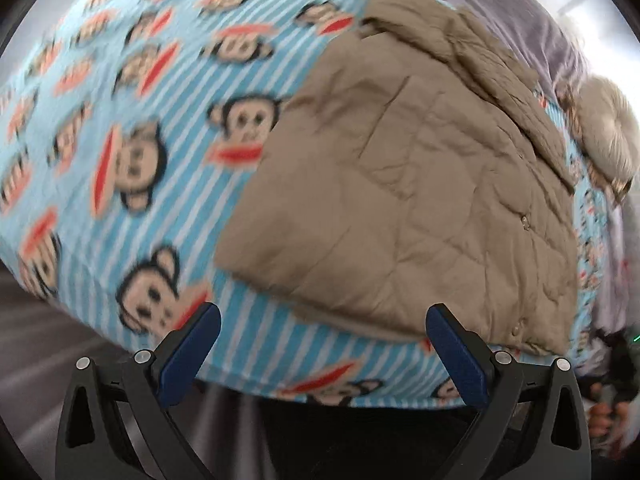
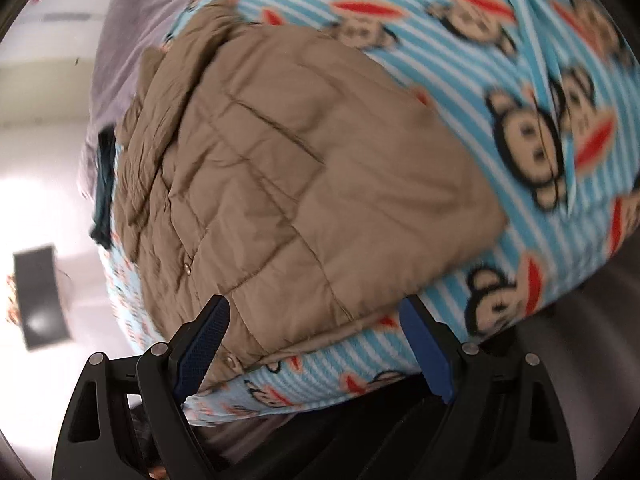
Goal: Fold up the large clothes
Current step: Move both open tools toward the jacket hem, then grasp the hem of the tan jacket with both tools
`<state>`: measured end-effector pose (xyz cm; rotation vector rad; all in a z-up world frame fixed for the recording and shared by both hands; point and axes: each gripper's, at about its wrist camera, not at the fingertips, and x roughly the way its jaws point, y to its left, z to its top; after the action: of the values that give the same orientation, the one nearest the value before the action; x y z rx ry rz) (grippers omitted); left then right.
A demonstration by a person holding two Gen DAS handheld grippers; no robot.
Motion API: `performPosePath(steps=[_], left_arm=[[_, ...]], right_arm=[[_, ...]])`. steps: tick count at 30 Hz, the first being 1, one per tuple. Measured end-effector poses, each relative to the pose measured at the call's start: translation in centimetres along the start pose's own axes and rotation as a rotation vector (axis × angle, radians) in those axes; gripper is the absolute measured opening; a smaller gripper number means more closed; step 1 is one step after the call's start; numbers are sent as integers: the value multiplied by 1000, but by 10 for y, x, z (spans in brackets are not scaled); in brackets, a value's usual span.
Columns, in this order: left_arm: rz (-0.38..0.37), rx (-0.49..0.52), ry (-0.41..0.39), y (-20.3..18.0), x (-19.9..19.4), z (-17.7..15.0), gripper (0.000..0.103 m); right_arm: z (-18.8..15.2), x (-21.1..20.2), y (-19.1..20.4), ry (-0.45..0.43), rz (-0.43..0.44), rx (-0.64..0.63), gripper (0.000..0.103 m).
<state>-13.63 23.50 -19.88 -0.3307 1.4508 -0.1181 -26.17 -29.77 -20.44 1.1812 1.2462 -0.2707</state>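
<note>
A tan quilted jacket [image 1: 404, 184] lies folded into a rough rectangle on a bed covered by a blue striped blanket with monkey faces [image 1: 132, 132]. Snap buttons run along its right edge in the left wrist view. My left gripper [image 1: 322, 320] stands open above the jacket's near hem, with nothing between its fingers. In the right wrist view the same jacket [image 2: 288, 176] fills the middle. My right gripper [image 2: 314, 314] is open too, its blue pads hanging over the jacket's near corner without pressing on it.
A grey-lilac sheet [image 1: 520, 12] lies beyond the jacket. A pale fur trim [image 1: 608, 128] sits at the right of the left wrist view. A dark teal cloth [image 2: 105, 188] lies beside the jacket. The bed's near edge [image 2: 320, 384] drops off just below both grippers. A dark box [image 2: 40, 296] stands on the floor.
</note>
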Motion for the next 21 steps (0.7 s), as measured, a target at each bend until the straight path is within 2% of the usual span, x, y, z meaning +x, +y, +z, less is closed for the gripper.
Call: performPosePath(steps=[4, 9, 11, 14, 16, 18, 19, 20, 21], left_arm=[[-142, -102, 50, 20, 17, -9, 103], [-259, -142, 66, 4, 42, -1, 103], [-265, -135, 79, -7, 53, 6, 103], [-227, -109, 99, -20, 66, 14, 103], [-209, -98, 104, -25, 70, 17, 103], [-212, -87, 93, -29, 68, 21, 102], [-217, -79, 79, -30, 65, 22, 89], [-219, -68, 70, -33, 63, 24, 59], [-217, -63, 73, -33, 63, 26, 42]], right_arm=[[-7, 8, -29, 30, 80, 104, 89], [-5, 26, -45, 60, 185, 201, 89], [-2, 33, -45, 62, 182, 204, 89], [3, 44, -45, 64, 154, 213, 89], [6, 50, -46, 59, 162, 224, 89], [6, 51, -43, 55, 186, 223, 85], [8, 51, -40, 58, 196, 217, 75], [9, 52, -38, 64, 192, 209, 59], [9, 53, -36, 72, 182, 202, 53]])
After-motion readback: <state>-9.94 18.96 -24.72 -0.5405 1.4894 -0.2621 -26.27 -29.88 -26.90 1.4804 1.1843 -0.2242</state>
